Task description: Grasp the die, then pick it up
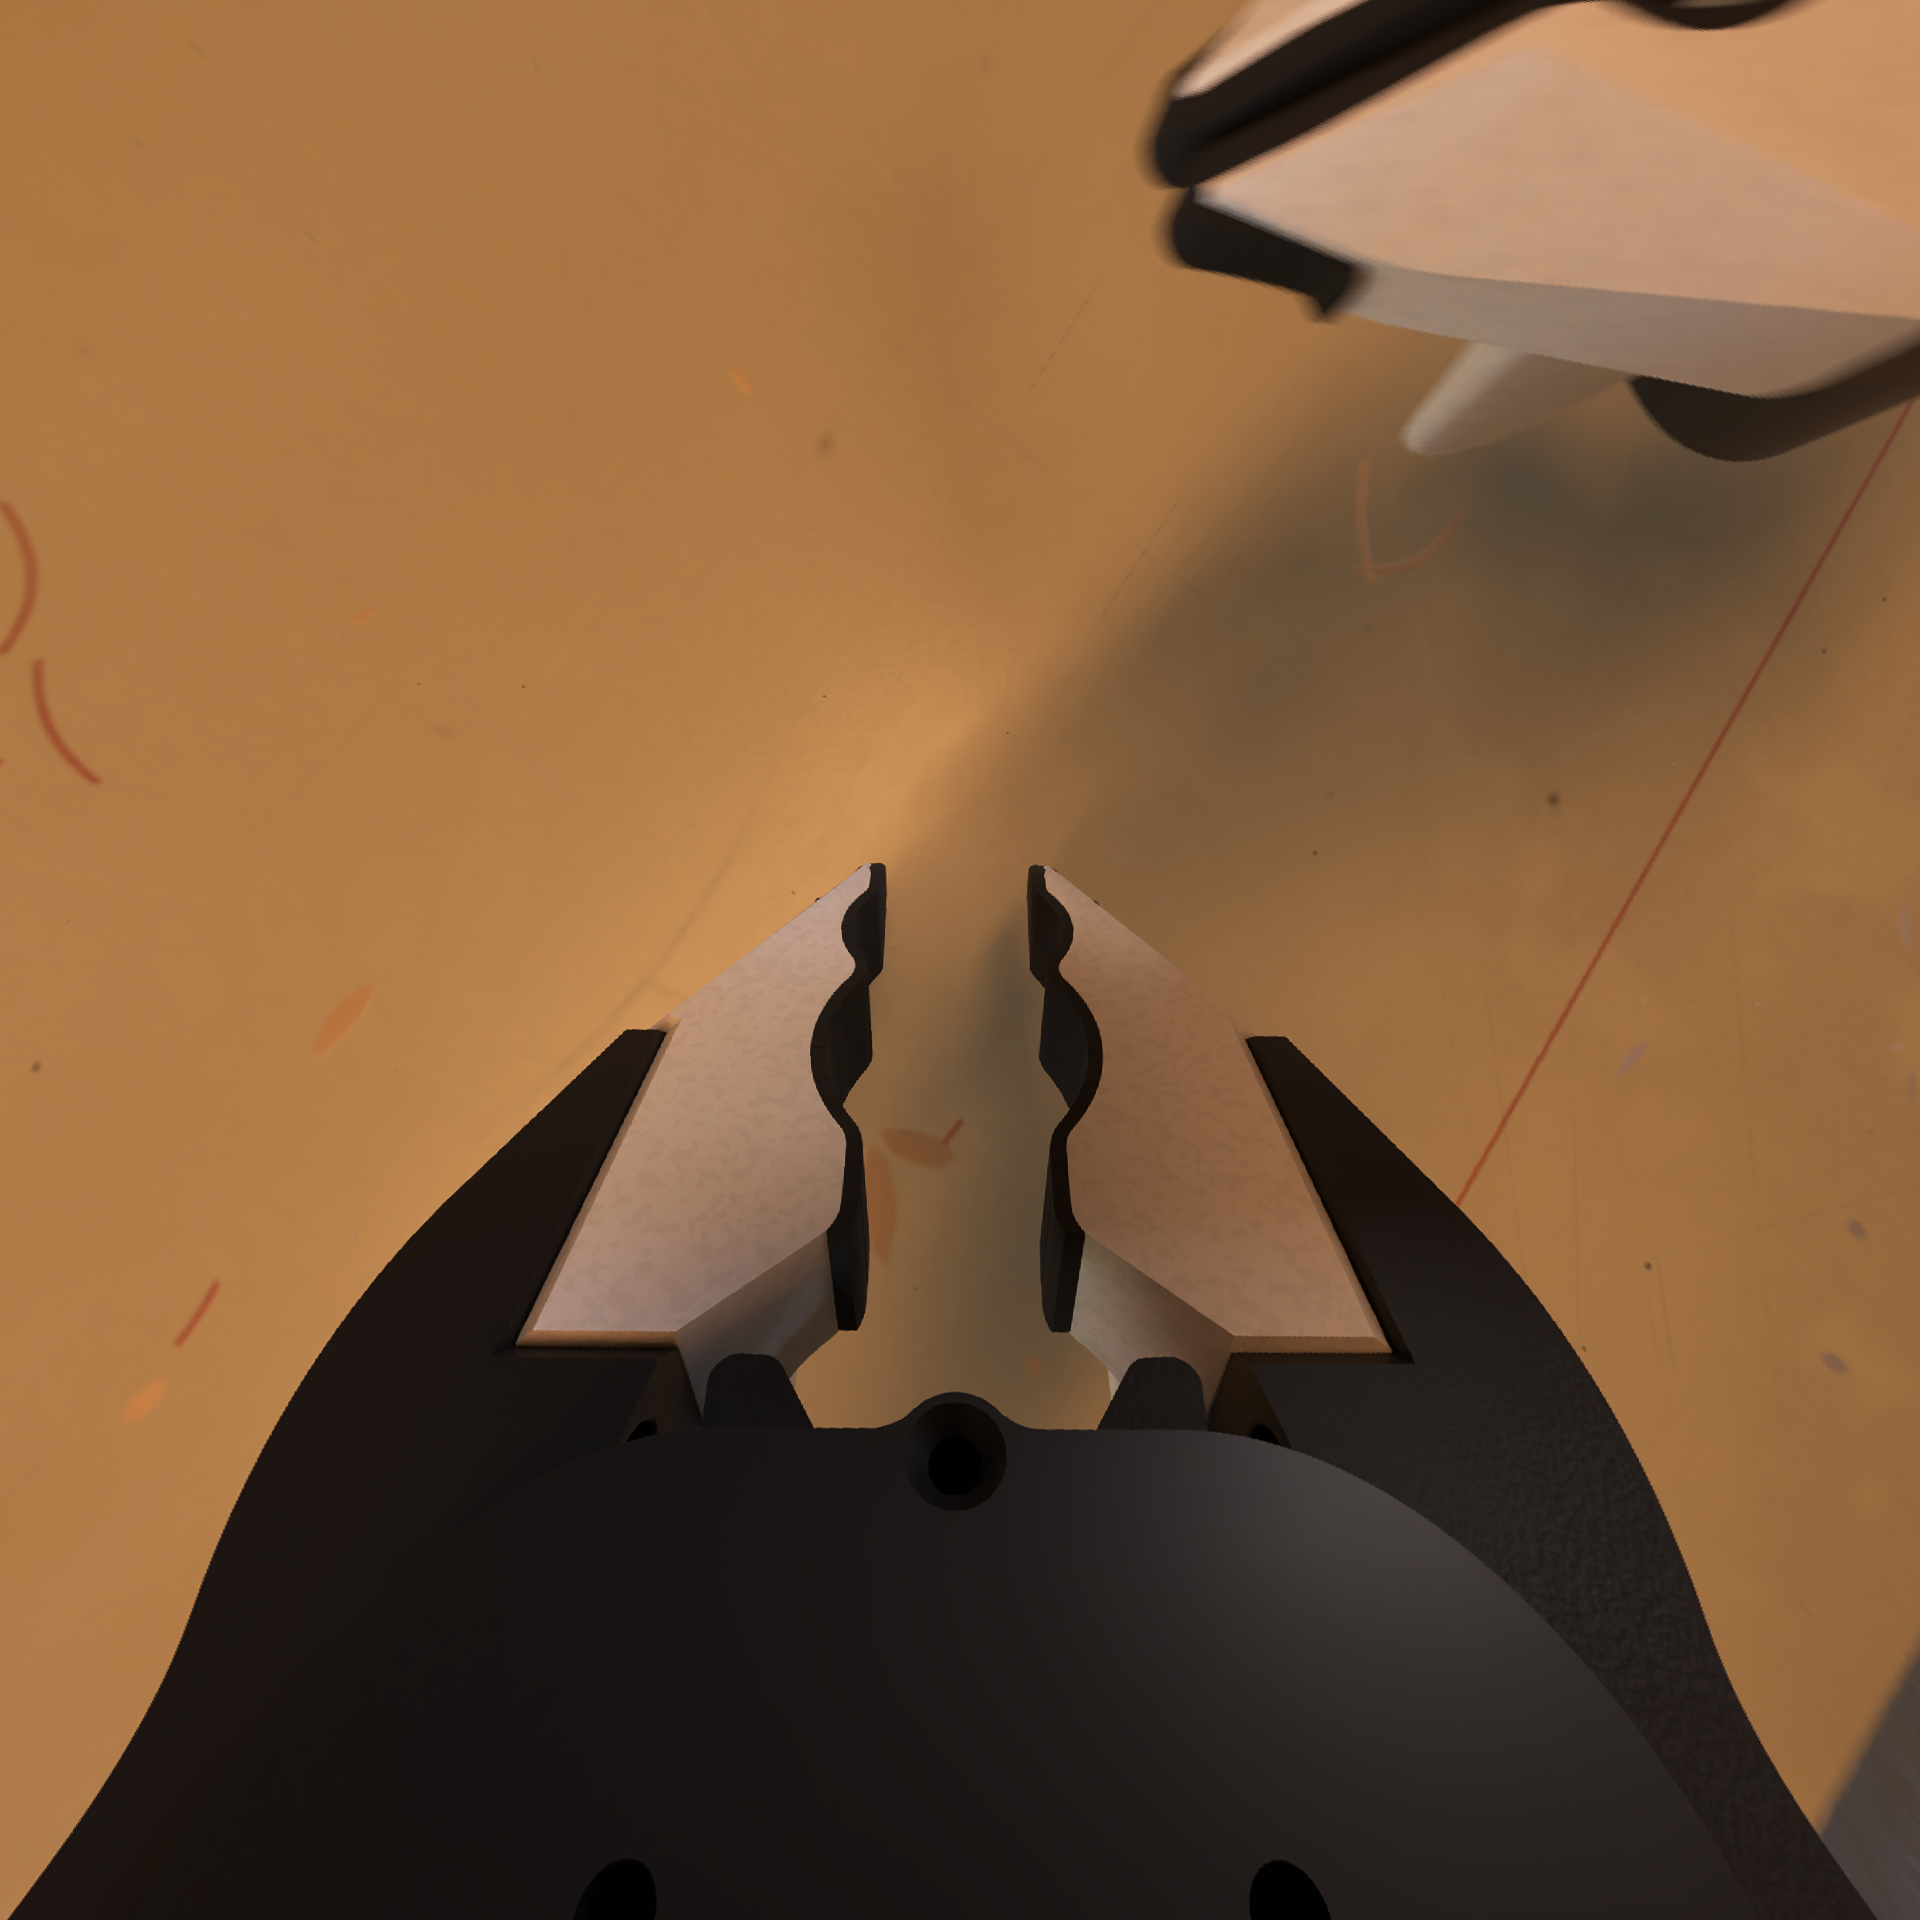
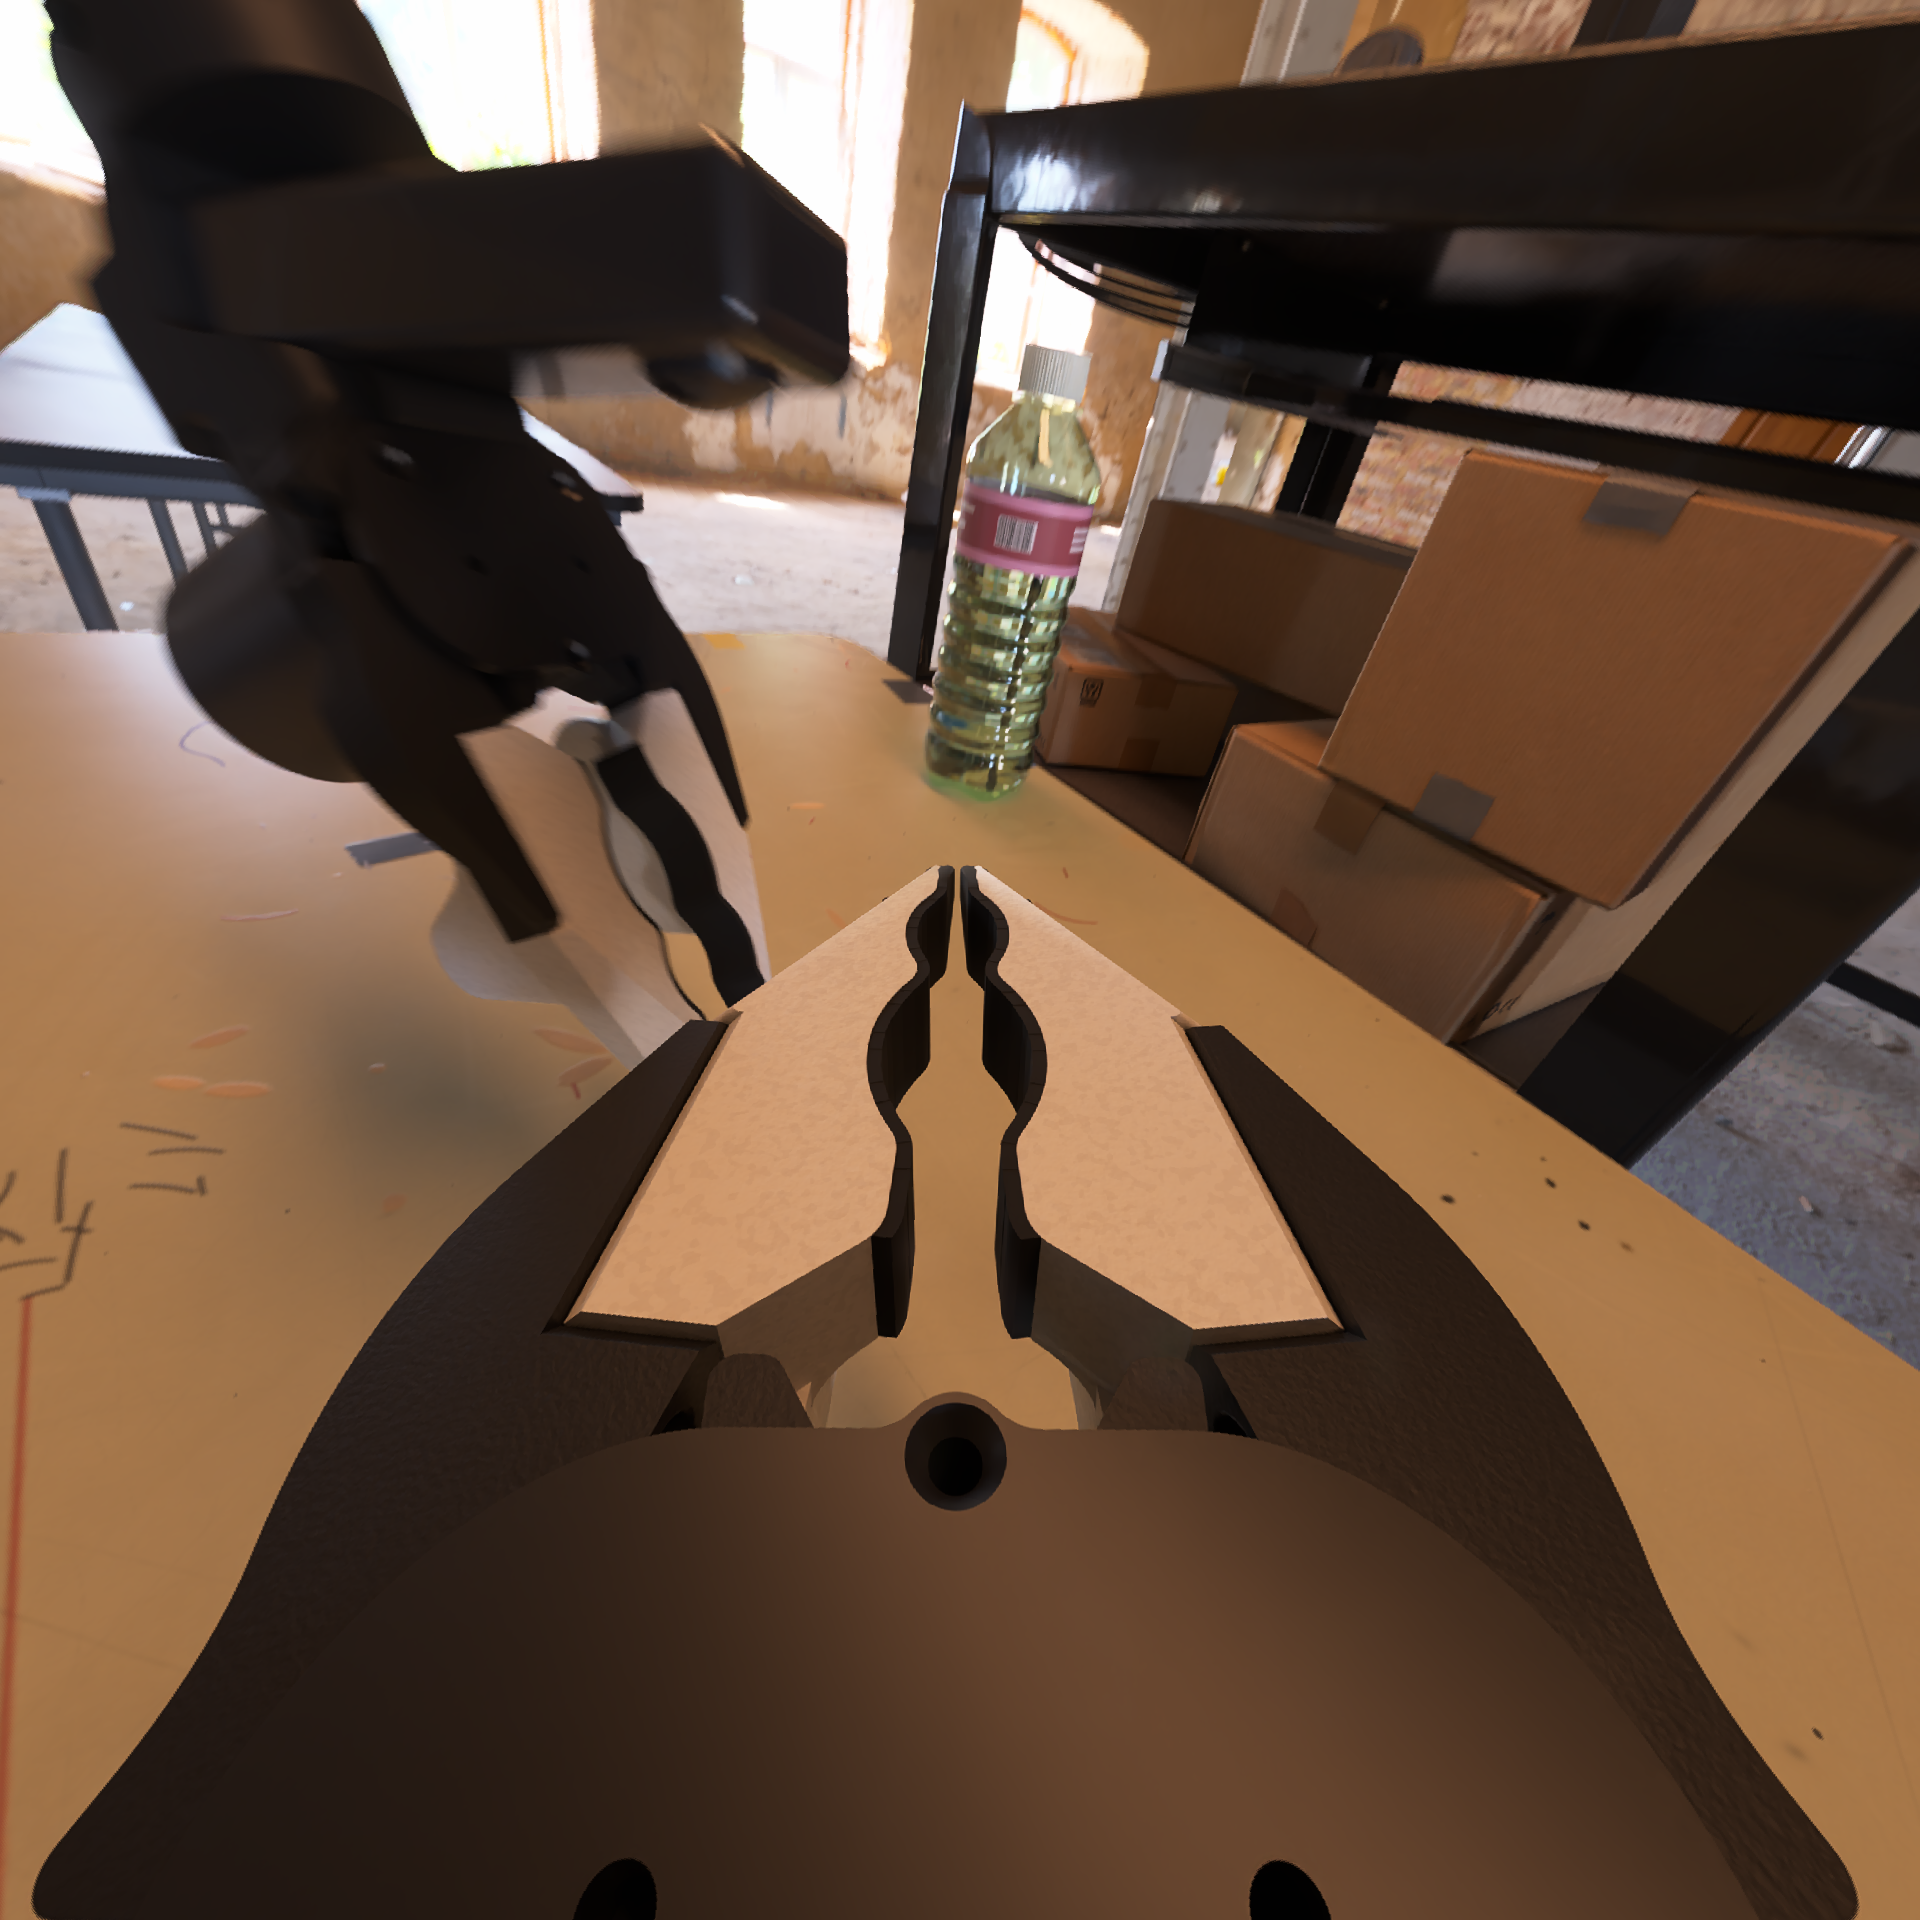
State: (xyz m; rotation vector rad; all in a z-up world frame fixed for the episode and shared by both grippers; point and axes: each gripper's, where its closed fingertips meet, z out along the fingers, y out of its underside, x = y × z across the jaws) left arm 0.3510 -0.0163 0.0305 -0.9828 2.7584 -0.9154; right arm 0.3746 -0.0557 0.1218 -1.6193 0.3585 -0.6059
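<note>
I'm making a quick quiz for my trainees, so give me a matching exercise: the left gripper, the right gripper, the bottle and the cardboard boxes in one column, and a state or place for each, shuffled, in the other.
Things:
1. left gripper
2. right gripper
3. bottle
4. cardboard boxes

States or places:
A. stacked under the black shelf, beside the table
B. fingertips almost touching, nothing between them
C. upright near the table's far edge
D. jaws apart, pointing down at bare tabletop

Pairs: 1-D, 2-B, 3-C, 4-A. The die shows in neither view.
</note>
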